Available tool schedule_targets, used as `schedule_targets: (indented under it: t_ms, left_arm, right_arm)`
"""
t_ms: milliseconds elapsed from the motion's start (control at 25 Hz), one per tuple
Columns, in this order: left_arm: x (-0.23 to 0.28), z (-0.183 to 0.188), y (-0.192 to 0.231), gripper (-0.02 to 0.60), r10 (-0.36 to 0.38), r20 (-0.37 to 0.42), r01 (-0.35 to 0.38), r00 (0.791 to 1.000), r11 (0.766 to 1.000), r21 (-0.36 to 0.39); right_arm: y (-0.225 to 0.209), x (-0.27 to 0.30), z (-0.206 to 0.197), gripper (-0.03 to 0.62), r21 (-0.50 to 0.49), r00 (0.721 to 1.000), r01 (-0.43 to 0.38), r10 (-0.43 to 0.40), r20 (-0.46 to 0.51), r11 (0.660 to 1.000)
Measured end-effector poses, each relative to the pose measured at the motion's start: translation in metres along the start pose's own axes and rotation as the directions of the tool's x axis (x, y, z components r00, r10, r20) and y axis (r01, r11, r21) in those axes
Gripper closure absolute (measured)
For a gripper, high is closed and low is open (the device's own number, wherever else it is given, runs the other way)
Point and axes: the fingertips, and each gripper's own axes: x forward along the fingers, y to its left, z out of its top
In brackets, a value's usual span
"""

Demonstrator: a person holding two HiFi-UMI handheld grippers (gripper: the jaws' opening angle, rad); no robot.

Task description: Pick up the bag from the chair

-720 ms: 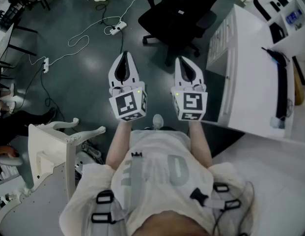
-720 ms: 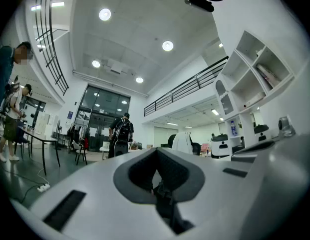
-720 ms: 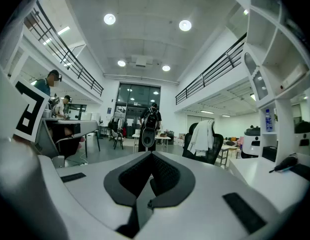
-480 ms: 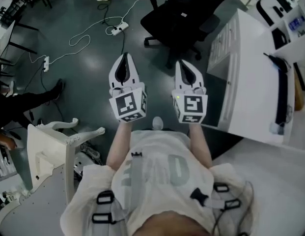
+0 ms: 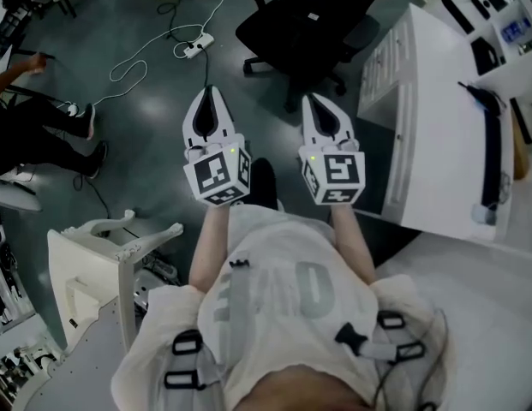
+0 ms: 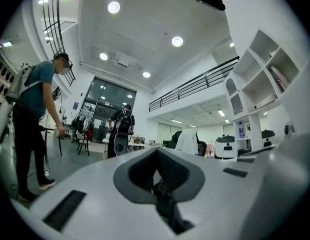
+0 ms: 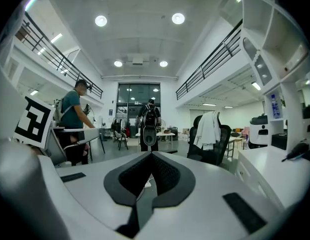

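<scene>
My left tongs [image 5: 207,92] and right tongs [image 5: 311,101] were closed, empty; the black chair [image 5: 313,24] stood far ahead, the white table [image 5: 437,118] at right.

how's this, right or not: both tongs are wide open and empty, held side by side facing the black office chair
Not quite: the left tongs and right tongs are shut, not wide open; each gripper view shows its jaws together. The rest stands: empty, side by side, facing the black office chair.
</scene>
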Motion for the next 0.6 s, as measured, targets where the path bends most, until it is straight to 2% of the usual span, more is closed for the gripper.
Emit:
schedule_targets:
  t_ms: [280,400,600]
  left_arm:
    - [0.058,-0.001,0.01,0.575,-0.033,0.03,0.033,0.999,0.999,-0.013]
    - [0.1,-0.007,0.019,0.575,-0.052,0.031,0.052,0.998,0.999,-0.011]
    - [0.181,-0.015,0.04,0.575,-0.056,0.01,0.056,0.998,0.998,-0.003]
  right_arm:
    - [-0.019,0.046,0.006,0.588,0.028,1.0,0.0,0.0,0.028,1.0]
    - [-0.029,0.082,0.003,0.588,0.049,1.0,0.004,-0.005,0.029,0.999]
    - [-0.033,0.155,0.013,0.588,0.003,1.0,-0.009,0.009,0.026,1.0]
